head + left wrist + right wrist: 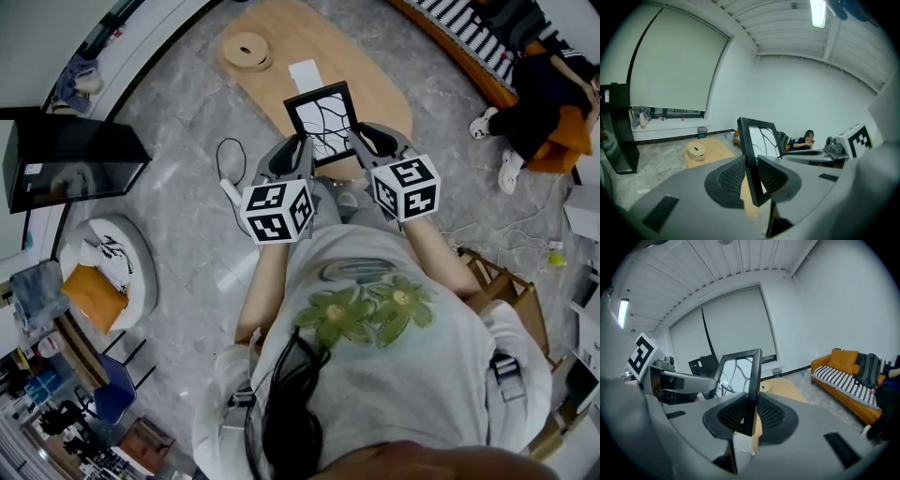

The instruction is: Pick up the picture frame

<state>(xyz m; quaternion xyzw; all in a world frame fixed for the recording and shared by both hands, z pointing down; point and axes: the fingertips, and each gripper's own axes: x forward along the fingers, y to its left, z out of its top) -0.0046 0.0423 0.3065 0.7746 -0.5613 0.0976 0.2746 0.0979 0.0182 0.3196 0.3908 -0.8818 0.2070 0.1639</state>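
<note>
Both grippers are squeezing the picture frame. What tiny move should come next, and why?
Probably lift both a little higher together. The left gripper and right gripper each pinch one side edge of the picture frame over the table, so an uneven move might twist it.

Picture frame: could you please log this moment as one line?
picture frame: gripped both sides | left hand-held gripper: shut on left edge | right hand-held gripper: shut on right edge
</note>
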